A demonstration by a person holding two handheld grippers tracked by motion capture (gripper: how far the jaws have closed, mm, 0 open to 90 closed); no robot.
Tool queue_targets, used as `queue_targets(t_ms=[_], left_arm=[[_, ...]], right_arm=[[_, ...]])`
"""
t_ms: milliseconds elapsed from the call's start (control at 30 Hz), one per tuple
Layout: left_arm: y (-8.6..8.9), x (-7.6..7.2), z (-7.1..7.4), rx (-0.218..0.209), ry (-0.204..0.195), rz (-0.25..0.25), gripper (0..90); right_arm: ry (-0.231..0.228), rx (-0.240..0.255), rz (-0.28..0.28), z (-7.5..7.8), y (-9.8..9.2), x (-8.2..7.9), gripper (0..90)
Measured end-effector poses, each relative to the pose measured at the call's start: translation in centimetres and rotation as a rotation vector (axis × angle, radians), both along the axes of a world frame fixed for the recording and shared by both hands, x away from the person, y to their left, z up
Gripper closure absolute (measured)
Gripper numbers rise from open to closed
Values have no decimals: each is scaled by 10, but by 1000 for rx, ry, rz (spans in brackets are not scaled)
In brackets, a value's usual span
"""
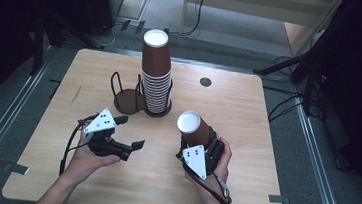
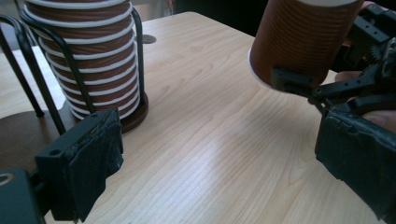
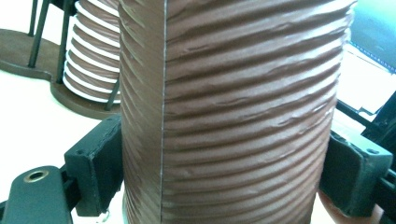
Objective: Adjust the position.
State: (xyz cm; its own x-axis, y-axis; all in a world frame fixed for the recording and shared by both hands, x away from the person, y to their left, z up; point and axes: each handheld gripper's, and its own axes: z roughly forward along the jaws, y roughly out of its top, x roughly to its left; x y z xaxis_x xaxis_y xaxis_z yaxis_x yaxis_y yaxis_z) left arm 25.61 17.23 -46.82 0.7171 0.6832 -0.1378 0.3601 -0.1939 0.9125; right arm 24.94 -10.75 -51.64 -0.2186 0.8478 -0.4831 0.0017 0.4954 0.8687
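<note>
R tongs [image 1: 199, 145] clamp a brown ribbed paper cup [image 1: 192, 127], inverted, white base up, axis near vertical, held toward the surface's near-right quarter. L tongs [image 1: 124, 137] gape wide, nothing between; cup lies to their right, so R hand is nearer. Cup stack [image 1: 155, 74] in wire holder [image 1: 119, 96], mid-surface toward far edge. Corrugated wall, crush risk.

A lab-like recording space is showing itself: black stands [image 1: 293, 67] and cables [image 1: 281, 109] are ringing a lone wooden table [image 1: 246, 138] on grey carpet [image 1: 314, 160].
</note>
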Motion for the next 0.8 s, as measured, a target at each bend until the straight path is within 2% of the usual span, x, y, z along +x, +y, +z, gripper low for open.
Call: queue_targets(t_ms=[333, 500, 600, 800], left_arm=[[-9, -2, -1, 27, 5, -34, 17], [-13, -4, -1, 27, 18, -52, 19], [-15, -5, -1, 29, 14, -60, 35], [-21, -7, 0, 46, 5, -80, 36]], right_arm=[[-9, -63, 62, -10, 14, -5, 130], [-20, -115, 104, -17, 23, -9, 129], [-28, -127, 135, -18, 28, -11, 129], [-38, -152, 161, -20, 33, -15, 128]])
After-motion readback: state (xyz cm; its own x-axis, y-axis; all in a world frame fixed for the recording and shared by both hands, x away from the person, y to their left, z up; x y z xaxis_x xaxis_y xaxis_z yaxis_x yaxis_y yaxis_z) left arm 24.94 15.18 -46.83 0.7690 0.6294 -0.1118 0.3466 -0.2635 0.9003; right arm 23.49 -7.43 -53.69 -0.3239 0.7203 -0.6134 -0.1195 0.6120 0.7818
